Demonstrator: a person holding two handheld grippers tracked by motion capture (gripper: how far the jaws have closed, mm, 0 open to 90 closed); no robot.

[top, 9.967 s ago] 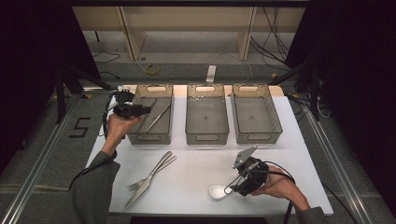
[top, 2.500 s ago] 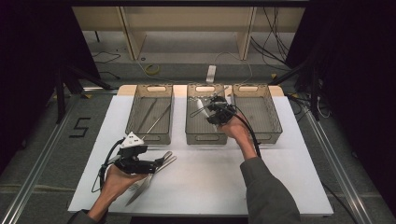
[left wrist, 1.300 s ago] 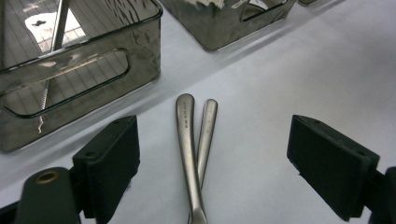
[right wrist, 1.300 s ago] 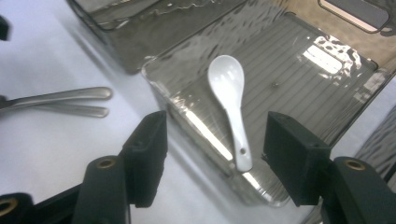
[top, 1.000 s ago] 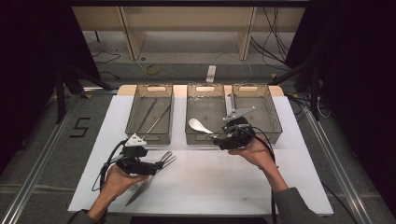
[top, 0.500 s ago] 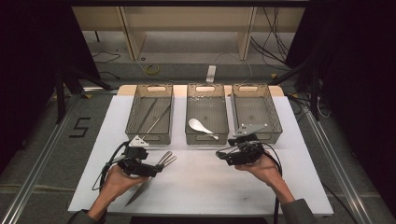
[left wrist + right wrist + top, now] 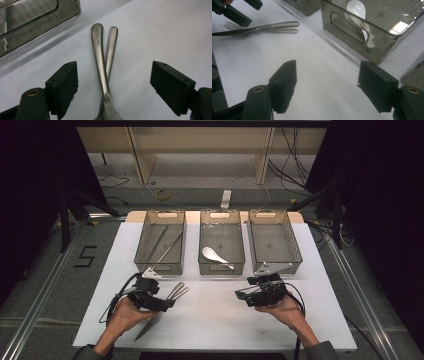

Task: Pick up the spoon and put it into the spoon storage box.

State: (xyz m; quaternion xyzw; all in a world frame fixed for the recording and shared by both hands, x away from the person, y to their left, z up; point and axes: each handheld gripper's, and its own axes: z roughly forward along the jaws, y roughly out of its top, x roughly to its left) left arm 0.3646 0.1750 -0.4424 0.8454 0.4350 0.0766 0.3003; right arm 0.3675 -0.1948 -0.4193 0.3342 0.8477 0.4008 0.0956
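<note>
At the lower left of the high view, the left tool (image 7: 169, 304) rested low over the white surface (image 7: 215, 320), its black jaws standing wide apart on either side of two crossed stainless-steel cutlery handles (image 7: 103, 57) without touching them. Those jaws had just been closing a little, with the handles between them. In the left gripper view the two handles lay one over the other, crossing near the bottom of the frame and fanning apart toward the top centre. A steel fork (image 7: 259, 28) with its tines toward the left edge showed at the upper left of the right gripper view, lying flat beside the left tool's jaws.

At the lower right of the high view, the right tool (image 7: 240, 295) hovered over bare surface, pointing toward frame left; its jaws had just been opening and stood wide with nothing between them.

Farther back, three smoky transparent plastic bins (image 7: 222, 267) sat in a row. The left bin (image 7: 142, 255) held thin metal utensils, the middle one a white ceramic soup spoon (image 7: 214, 256), lying flat.
</note>
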